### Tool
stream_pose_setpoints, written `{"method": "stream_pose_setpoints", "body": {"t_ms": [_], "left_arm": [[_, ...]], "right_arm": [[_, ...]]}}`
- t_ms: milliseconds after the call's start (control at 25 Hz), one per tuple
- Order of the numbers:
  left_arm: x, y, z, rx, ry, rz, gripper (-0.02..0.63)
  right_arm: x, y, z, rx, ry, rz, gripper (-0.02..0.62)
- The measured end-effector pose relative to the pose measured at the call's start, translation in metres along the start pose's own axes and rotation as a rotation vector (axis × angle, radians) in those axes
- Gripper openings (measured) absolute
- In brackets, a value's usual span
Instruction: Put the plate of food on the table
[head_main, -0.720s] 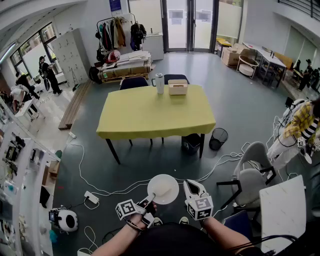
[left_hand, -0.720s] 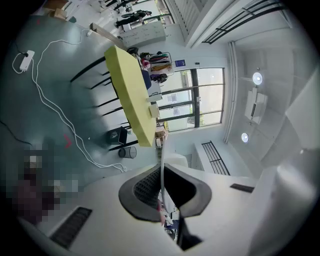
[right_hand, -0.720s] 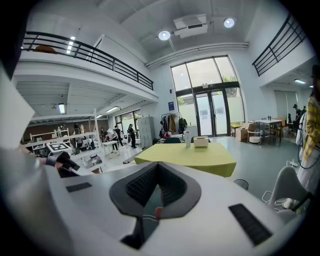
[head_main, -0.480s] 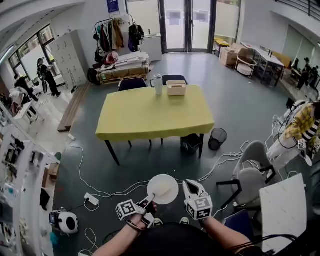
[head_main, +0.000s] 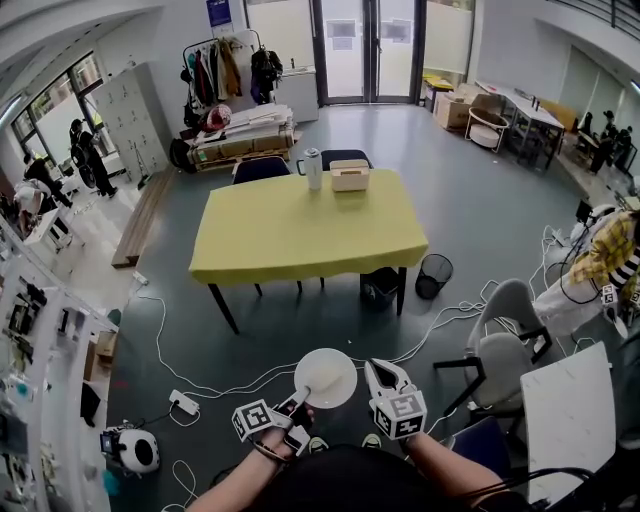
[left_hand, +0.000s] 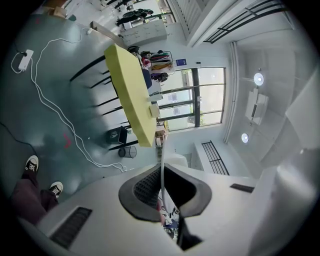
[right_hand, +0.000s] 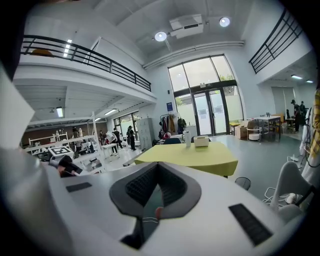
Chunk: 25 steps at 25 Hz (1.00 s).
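1. A yellow worktop (head_main: 300, 235) stands far off on the grey floor (head_main: 480, 220) of a big hall.
2. The white plate (head_main: 326, 378) hangs near, well short of the worktop — left tongs (head_main: 297, 402) clamped on its near-left rim. Its food is hard to make out.
3. Right tongs (head_main: 386, 375) are closed together and empty, just right of the plate.
4. Cables (head_main: 200, 375) cross the floor between — a flask (head_main: 314, 168) and a box (head_main: 350, 175) sit at the worktop's far edge.

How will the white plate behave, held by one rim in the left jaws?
Probably stiff: the plate sticks out flat from the left gripper, whose jaws pinch only its near rim. That one-edge grip likely lets it pivot if jolted. Its smooth white surface looks slippery, so anything on it may slide if it tilts.
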<state>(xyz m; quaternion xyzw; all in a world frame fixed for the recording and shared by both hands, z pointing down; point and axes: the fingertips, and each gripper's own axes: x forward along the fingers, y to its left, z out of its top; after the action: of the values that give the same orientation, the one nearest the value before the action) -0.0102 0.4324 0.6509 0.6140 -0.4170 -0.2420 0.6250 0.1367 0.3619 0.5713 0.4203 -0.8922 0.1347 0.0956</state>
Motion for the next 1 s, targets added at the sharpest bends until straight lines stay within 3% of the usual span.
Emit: {"method": "stream_pose_setpoints", "body": {"t_ms": [1000], "left_arm": [[-0.020, 0.017, 0.056, 0.034, 0.041, 0.004, 0.017]], "right_arm": [[0.035, 0.036, -0.013, 0.029, 0.039, -0.086, 0.011]]}}
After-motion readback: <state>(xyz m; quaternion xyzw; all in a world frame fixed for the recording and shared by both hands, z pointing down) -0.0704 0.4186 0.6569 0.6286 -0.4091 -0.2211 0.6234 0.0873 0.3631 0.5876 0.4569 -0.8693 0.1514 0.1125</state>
